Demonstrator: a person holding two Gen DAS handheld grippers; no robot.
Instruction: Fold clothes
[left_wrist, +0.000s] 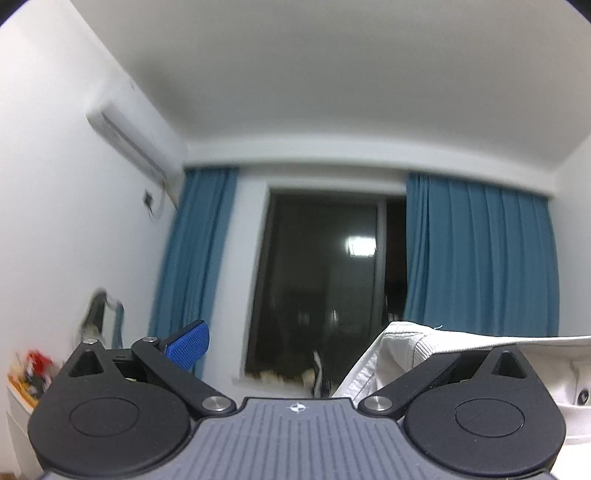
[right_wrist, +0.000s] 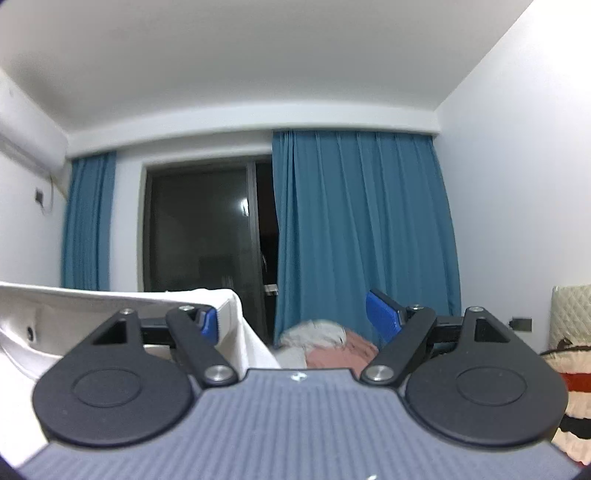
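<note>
Both tongs stand with jaws apart: the left gripper (left_wrist: 314, 350) and the right gripper (right_wrist: 295, 321) each carry the white garment (left_wrist: 424, 347) draped over one inner finger, and it hangs stretched in the air between them, unpinched. For a clean fold, I judge each should clamp its edge first and hold it taut and level, or the cloth may slide off.

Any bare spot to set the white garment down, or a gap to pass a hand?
No bare surface shows; both views face the dark window. Free gaps: left wrist view, between the blue finger pad and white snap-buttoned garment; right wrist view, between that garment's hanging edge and the right blue pad. Crowded below there: pink and white clothes pile.
</note>
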